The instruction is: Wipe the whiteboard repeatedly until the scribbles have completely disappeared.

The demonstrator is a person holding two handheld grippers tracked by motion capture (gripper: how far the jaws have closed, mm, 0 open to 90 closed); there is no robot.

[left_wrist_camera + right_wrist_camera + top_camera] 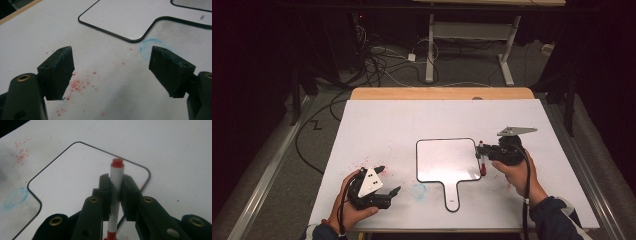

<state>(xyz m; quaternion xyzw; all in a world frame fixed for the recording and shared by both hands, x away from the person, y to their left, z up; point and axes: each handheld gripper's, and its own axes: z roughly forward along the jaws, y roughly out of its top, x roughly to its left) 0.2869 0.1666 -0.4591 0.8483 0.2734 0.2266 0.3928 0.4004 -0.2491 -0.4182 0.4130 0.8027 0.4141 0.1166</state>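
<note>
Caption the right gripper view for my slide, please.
Right gripper clamps a red-capped white marker above the corner of a small handled whiteboard on the white table.

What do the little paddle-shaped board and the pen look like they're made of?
The board looks like a glossy white dry-erase sheet, probably coated plastic or laminate: it throws back a soft glare and has a thin black rim. The pen, clamped in the right gripper, seems smooth white plastic with red ends. Neither can be told for sure by look alone.
</note>
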